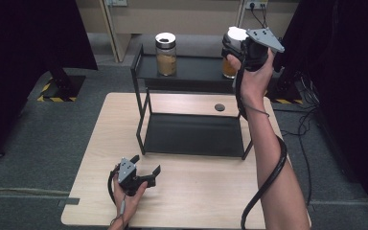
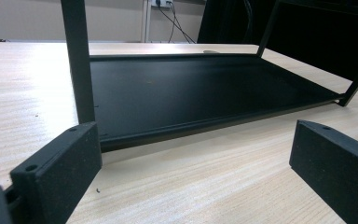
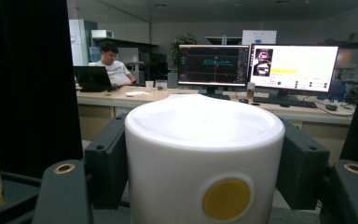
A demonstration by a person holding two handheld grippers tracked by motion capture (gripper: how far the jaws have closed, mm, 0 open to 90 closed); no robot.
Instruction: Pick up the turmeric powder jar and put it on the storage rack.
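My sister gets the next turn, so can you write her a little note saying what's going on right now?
Right hand-held gripper: shut on the white lid of the orange-filled jar at the right end of the rack's top shelf. Whether the jar's base rests on the shelf, I cannot tell.
Left hand-held gripper: open, holding nothing, low over the table in front of the rack's bare bottom shelf.
Second jar, with tan filling, stands on the top shelf's left part.
Probably left: confirm the held jar stands steady, then open the right jaws.
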